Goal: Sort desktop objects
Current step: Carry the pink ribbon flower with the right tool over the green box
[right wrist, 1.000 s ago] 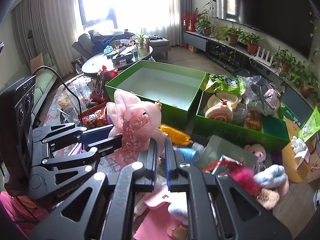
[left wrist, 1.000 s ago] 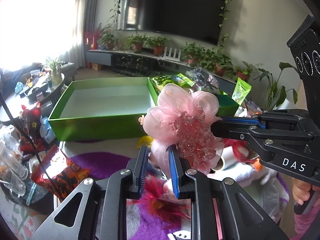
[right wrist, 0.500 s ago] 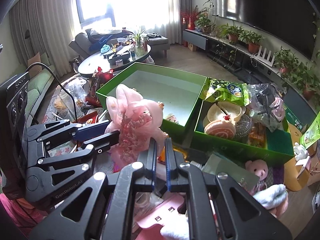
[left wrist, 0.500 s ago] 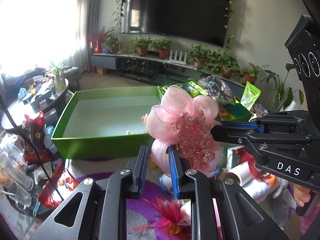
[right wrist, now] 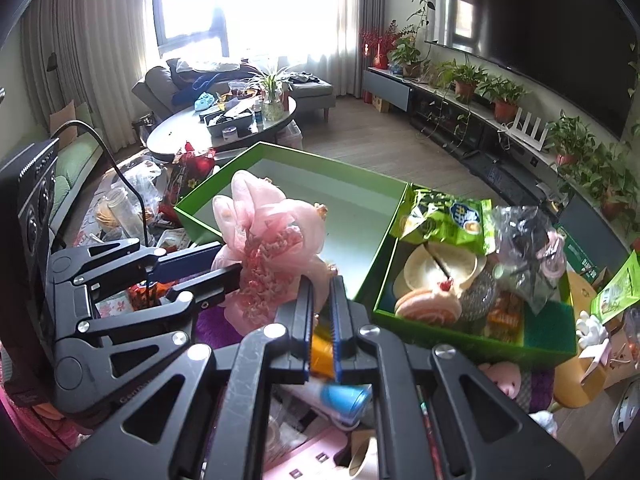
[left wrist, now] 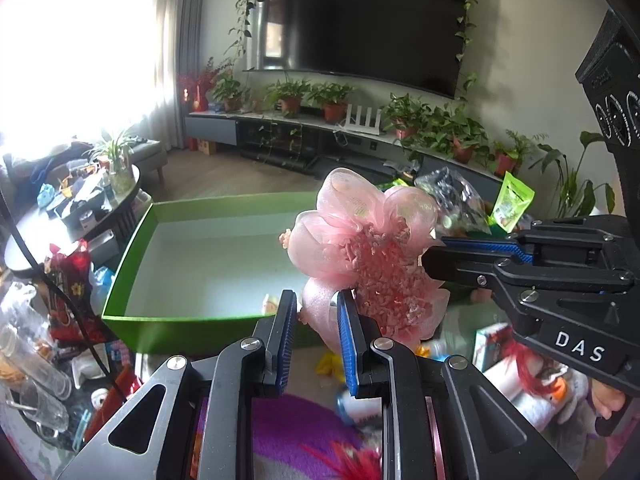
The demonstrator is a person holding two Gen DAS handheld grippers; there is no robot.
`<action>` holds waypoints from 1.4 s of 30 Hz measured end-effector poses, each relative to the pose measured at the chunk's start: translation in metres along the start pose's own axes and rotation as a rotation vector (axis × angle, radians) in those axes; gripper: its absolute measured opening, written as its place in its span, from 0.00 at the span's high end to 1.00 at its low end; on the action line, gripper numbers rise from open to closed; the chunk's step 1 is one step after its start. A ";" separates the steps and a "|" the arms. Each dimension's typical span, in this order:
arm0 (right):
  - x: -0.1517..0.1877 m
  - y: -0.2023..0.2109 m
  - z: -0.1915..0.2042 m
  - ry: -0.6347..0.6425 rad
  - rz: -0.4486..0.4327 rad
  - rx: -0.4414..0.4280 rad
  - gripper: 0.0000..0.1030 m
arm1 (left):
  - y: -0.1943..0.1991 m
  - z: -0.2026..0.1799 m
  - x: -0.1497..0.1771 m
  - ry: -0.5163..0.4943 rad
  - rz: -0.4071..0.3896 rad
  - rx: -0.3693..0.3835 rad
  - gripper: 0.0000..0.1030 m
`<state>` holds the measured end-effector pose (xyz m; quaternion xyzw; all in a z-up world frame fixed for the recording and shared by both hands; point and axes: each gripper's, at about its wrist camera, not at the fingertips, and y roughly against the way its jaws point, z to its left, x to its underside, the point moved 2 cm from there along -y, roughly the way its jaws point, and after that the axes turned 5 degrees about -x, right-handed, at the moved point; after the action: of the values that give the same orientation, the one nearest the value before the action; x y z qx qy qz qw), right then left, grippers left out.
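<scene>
Both grippers have carried the pink fabric flower (left wrist: 368,256) forward since the earlier pictures: the empty green box (left wrist: 132,240) now lies closer and lower in the left wrist view, and the flower hangs over its near right corner and not over the clutter in front of it.

The left gripper (left wrist: 316,316) stands narrow, with its blue pads pinching a lower fold of the flower. The right gripper (right wrist: 320,304) is closed almost completely; its tips hold the flower's other side. In the left wrist view its fingers (left wrist: 472,258) come in from the right and disappear into the petals. So the flower is held in the air between the two grippers, just above the near rim of the empty box.

About the progress: the second green box (right wrist: 472,340), to the right, already holds several things, among them a green snack bag (right wrist: 444,220), a round pink cake-like item (right wrist: 424,304) and a clear plastic bag (right wrist: 524,248). The first box is almost bare; only a small pale item (left wrist: 272,304) shows near its front wall. Many objects are not sorted yet: a plush toy (right wrist: 500,376), a blue-capped tube (right wrist: 344,396) and red feathers (left wrist: 348,460) lie on the surface before the boxes. I judge that the task is only partly done, and the flower must still be put into a box and released.
</scene>
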<state>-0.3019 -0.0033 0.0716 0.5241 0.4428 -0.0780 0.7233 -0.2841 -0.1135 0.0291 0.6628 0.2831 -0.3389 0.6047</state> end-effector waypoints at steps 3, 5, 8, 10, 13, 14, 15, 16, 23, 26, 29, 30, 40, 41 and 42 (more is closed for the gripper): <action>-0.006 -0.004 -0.004 0.000 -0.003 0.007 0.92 | -0.004 0.001 -0.006 -0.005 -0.011 -0.008 0.80; -0.010 -0.008 -0.007 0.002 -0.006 0.012 0.92 | -0.008 0.001 -0.010 -0.011 -0.014 -0.015 0.80; -0.015 -0.014 -0.012 0.000 -0.005 0.018 0.92 | -0.015 0.000 -0.015 -0.023 -0.011 -0.028 0.80; -0.019 -0.019 -0.014 0.001 -0.003 0.027 0.92 | -0.022 -0.001 -0.017 -0.029 -0.007 -0.036 0.80; -0.024 -0.027 -0.018 0.000 0.006 0.037 0.92 | -0.031 -0.002 -0.020 -0.034 0.003 -0.042 0.80; -0.025 -0.030 -0.020 0.001 0.008 0.040 0.92 | -0.034 -0.001 -0.021 -0.033 0.006 -0.043 0.80; -0.027 -0.032 -0.021 0.003 0.011 0.042 0.92 | -0.037 -0.001 -0.021 -0.031 0.010 -0.044 0.80; -0.028 -0.034 -0.022 0.005 0.013 0.043 0.92 | -0.040 -0.001 -0.021 -0.028 0.016 -0.044 0.80; -0.031 -0.053 -0.030 0.003 0.043 0.046 0.92 | -0.056 0.000 -0.021 -0.027 0.042 -0.059 0.80; -0.030 -0.060 -0.033 -0.001 0.053 0.044 0.92 | -0.062 0.001 -0.019 -0.027 0.051 -0.063 0.80; -0.029 -0.066 -0.035 -0.006 0.064 0.040 0.92 | -0.067 0.001 -0.019 -0.024 0.060 -0.066 0.80; -0.028 -0.068 -0.035 -0.007 0.067 0.040 0.92 | -0.069 0.001 -0.018 -0.024 0.064 -0.067 0.80; -0.027 -0.079 -0.038 -0.007 0.083 0.046 0.92 | -0.082 0.001 -0.015 -0.030 0.085 -0.083 0.80; -0.026 -0.080 -0.038 -0.007 0.086 0.046 0.92 | -0.083 0.002 -0.015 -0.028 0.086 -0.085 0.80; -0.026 -0.081 -0.038 -0.008 0.089 0.046 0.92 | -0.084 0.002 -0.015 -0.025 0.088 -0.084 0.80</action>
<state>-0.3855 -0.0164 0.0317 0.5593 0.4142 -0.0581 0.7157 -0.3597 -0.1058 -0.0107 0.6441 0.2601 -0.3083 0.6499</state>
